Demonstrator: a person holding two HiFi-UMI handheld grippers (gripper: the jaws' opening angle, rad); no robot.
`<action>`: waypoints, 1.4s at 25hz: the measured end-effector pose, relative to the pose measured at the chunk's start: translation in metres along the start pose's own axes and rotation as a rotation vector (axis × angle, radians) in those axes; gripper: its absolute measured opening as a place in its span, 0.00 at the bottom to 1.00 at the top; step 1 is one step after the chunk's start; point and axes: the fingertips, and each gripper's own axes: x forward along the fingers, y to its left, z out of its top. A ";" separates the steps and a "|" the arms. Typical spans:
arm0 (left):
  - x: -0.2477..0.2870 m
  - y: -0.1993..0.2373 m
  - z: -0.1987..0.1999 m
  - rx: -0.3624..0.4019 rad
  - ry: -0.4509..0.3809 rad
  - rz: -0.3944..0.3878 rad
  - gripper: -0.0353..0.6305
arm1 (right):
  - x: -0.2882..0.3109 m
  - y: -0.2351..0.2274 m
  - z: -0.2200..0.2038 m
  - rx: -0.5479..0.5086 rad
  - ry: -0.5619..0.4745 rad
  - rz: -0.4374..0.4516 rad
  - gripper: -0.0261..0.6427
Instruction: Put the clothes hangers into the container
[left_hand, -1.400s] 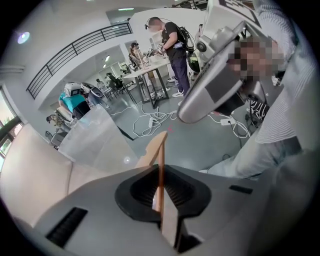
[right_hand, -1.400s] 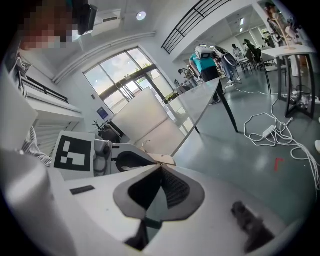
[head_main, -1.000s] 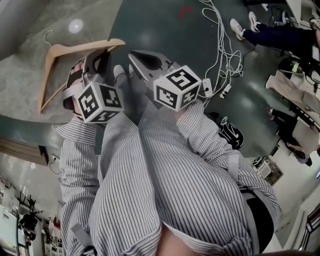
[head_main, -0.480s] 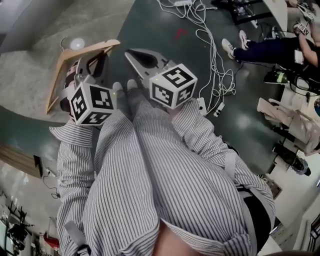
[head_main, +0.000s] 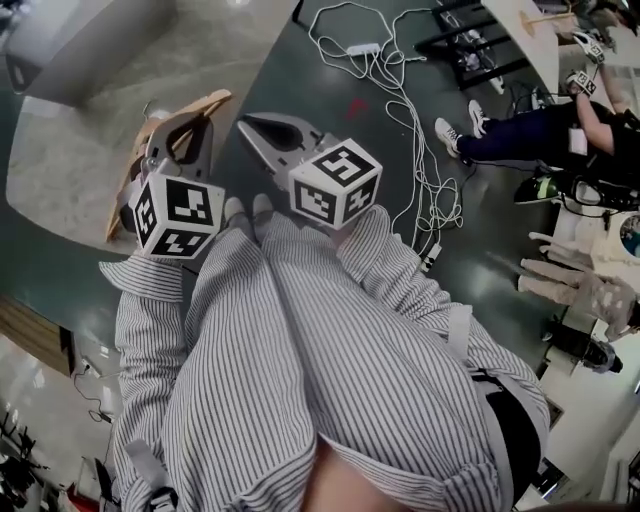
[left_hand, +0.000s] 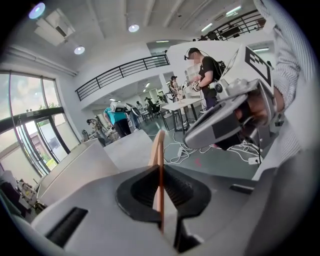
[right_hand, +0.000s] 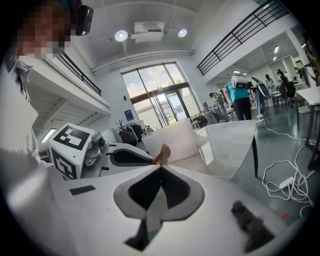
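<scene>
A wooden clothes hanger (head_main: 203, 101) hangs in my left gripper (head_main: 190, 118), which is shut on its bar. In the left gripper view the hanger's thin wooden edge (left_hand: 159, 160) runs up between the closed pads of the left gripper (left_hand: 160, 172). My right gripper (head_main: 248, 122) is just to the right of it, shut and empty. In its own view the right gripper (right_hand: 160, 170) has its jaws together, with the hanger's tip (right_hand: 162, 152) showing beyond them. A large pale container (head_main: 150, 45) stands ahead at the upper left, with its wall (left_hand: 75, 165) close in front.
A grey round-edged surface (head_main: 70, 160) lies under the hanger. White cables and a power strip (head_main: 360, 50) trail over the dark green floor. A seated person's legs (head_main: 500, 135) are at the right. People and tables (left_hand: 185, 102) stand further back in the hall.
Both grippers and the hanger have moved forward towards the pale container, which has come into view at the upper left. The hanger now shows narrower and its hook is out of sight.
</scene>
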 end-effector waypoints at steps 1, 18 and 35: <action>-0.003 0.004 0.003 -0.014 -0.011 0.006 0.11 | 0.001 0.003 0.003 -0.010 -0.001 0.007 0.06; -0.045 0.057 0.047 -0.090 -0.147 0.115 0.11 | 0.018 0.016 0.069 -0.127 -0.078 0.054 0.06; -0.061 0.093 0.120 -0.271 -0.395 0.085 0.10 | 0.010 0.010 0.121 -0.175 -0.171 0.088 0.06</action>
